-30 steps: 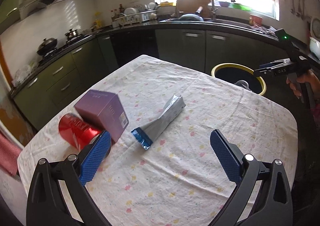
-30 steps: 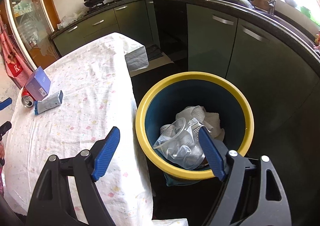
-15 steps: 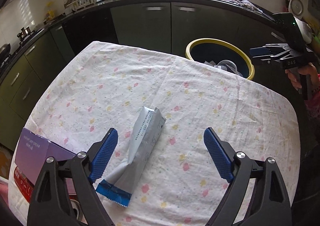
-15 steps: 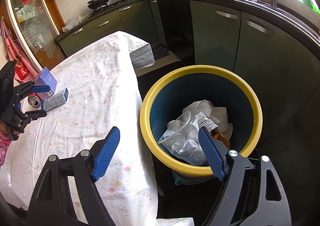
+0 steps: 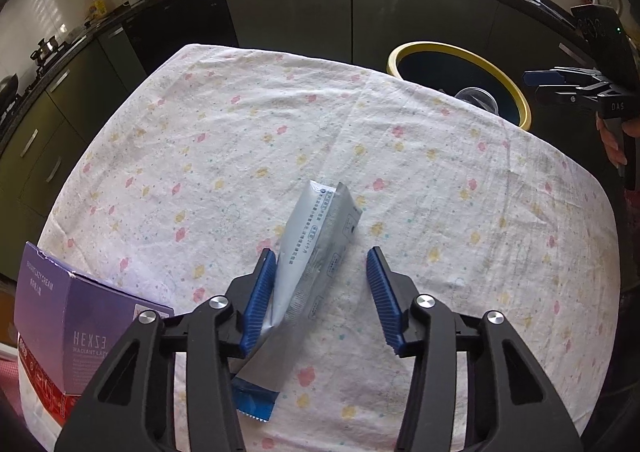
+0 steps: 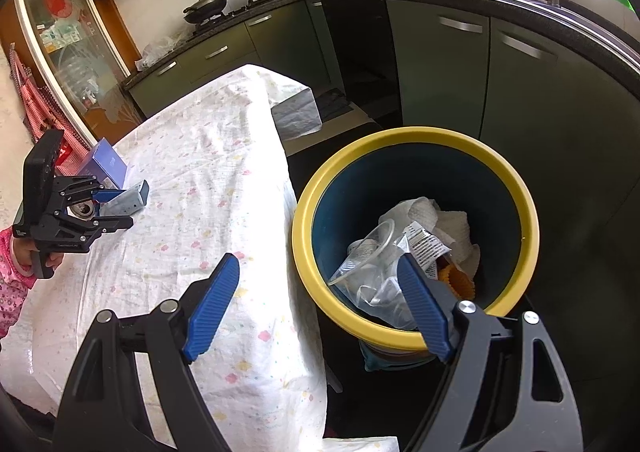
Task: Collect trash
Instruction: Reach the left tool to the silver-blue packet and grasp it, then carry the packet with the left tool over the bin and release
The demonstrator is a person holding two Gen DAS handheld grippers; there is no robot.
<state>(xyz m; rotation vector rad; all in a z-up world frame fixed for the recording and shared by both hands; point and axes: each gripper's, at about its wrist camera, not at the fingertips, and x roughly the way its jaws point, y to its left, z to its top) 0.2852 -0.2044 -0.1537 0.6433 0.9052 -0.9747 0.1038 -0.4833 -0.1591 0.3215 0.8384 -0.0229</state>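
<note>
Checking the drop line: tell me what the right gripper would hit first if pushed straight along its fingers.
Judging by its wrist view, the right gripper, jaws open and empty, points at the bin's yellow rim beside the table edge. It would probably meet that rim first; depth is unclear.

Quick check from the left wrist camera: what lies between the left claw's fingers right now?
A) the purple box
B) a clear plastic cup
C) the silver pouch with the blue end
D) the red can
C: the silver pouch lies on the tablecloth between the left claw fingers, against the left pad; the purple box sits off to the side.
</note>
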